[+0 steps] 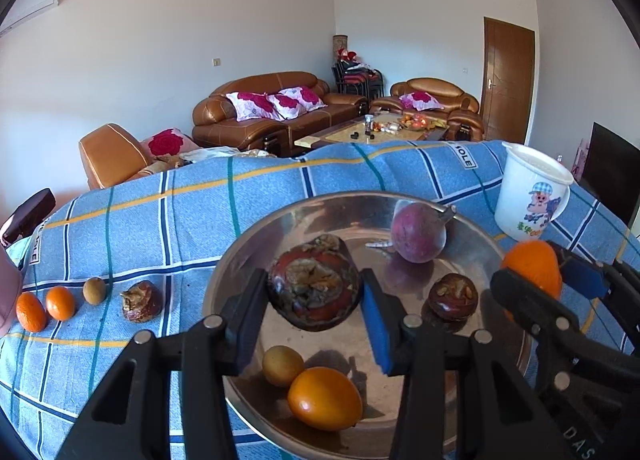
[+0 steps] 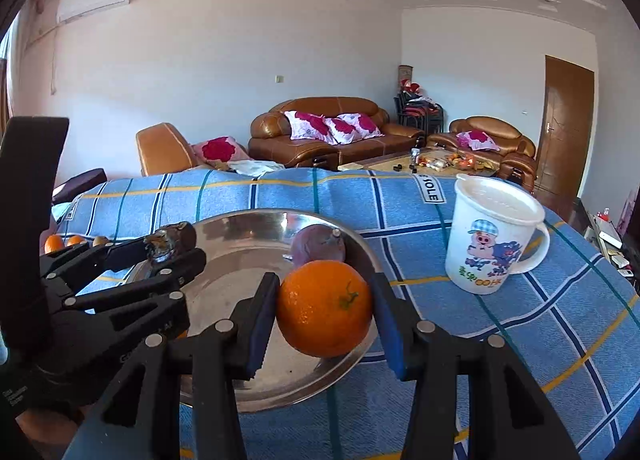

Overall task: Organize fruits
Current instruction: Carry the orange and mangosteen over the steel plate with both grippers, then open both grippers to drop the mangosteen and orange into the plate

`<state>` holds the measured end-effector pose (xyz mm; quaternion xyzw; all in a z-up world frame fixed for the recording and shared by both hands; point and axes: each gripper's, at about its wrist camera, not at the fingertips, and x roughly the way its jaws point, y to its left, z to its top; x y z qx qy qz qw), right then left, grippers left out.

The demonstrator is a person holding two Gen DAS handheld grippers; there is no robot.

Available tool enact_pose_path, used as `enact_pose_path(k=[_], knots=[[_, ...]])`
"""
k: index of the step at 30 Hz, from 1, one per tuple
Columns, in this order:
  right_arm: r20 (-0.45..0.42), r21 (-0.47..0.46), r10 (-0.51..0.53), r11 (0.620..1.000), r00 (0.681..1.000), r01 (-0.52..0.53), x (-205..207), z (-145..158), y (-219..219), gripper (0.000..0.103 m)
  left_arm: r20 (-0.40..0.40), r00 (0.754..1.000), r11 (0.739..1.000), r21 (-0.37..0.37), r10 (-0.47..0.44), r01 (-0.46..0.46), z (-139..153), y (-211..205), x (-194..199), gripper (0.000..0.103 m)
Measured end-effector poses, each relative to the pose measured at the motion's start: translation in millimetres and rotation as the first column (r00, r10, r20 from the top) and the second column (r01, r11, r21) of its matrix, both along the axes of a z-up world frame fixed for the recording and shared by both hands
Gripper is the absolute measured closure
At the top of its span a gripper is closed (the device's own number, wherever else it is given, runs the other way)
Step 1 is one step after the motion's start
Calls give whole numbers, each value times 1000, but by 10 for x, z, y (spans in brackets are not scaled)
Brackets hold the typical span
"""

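Left gripper (image 1: pixel 314 302) clamps dark chestnut-like fruit (image 1: pixel 314 294) mid-frame over metal plate (image 1: pixel 476 244) | right gripper (image 2: pixel 325 312) grips orange (image 2: pixel 325 308) at frame centre above plate rim | four fruits lined at left on blue checked cloth (image 1: pixel 160 219) | white mug (image 2: pixel 494 236) right.

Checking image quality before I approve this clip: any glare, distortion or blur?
Left wrist view: fisheye vignette at the corners, the metal plate mirrors the fruit, everything sharp. Right wrist view: same bending, sunlit mug nearly washed out, orange crisp.
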<state>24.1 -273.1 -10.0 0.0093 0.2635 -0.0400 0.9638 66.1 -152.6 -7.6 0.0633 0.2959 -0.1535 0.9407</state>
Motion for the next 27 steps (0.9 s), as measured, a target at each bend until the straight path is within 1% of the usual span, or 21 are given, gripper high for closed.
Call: enact_pose_path(k=[5,10,18,21,27], knots=[[-70,52,72,996,995,-68,115,-76,26,54,-42,999,1000,19,16,-16,-53,5,74,56],[-108,96,95,992,990,-85,159,-141,17,54,-97,995,999,27,25,-22,-118,8,174,56],[-152,177,138,978,979,-110,245,-217,17,53,-120,992,998,40,43,-38,-145,15,238,56],[-161,206,135,973,978,-100,262,-244,-22,53,-132,990,998,42,46,-40,-163,7,266,56],[-129,241,111,968,985,-77,197,-215,-93,51,-143,989,998,44,46,-40,-186,-8,291,55]])
